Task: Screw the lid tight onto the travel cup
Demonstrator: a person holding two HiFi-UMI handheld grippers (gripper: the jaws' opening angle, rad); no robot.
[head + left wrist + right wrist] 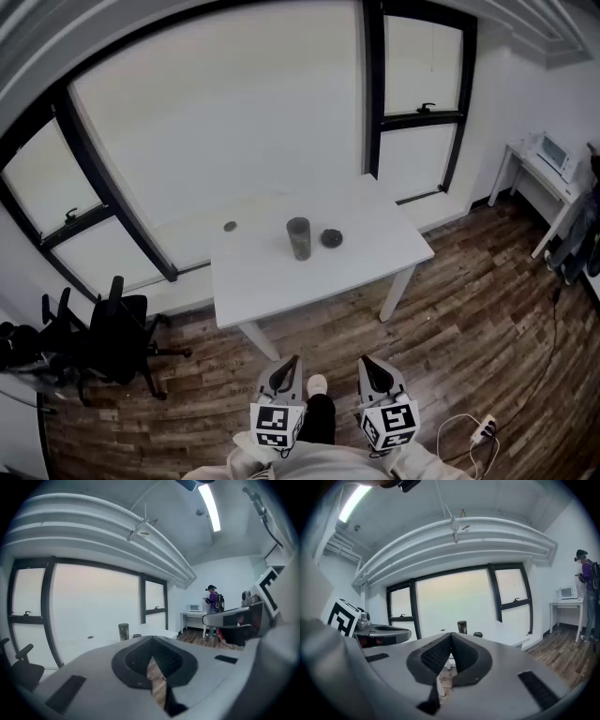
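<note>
A dark, see-through travel cup stands upright in the middle of the white table. Its dark round lid lies flat just to the right of it, apart from the cup. The left gripper view shows the cup far ahead, and the right gripper view shows the cup with the lid beside it. My left gripper and right gripper hover side by side over the floor, well short of the table. Both are shut with nothing between their jaws.
A small dark disc lies at the table's far left. Black office chairs stand left of the table. A side table with a microwave is at the right wall. A person stands there. A power strip lies on the wood floor.
</note>
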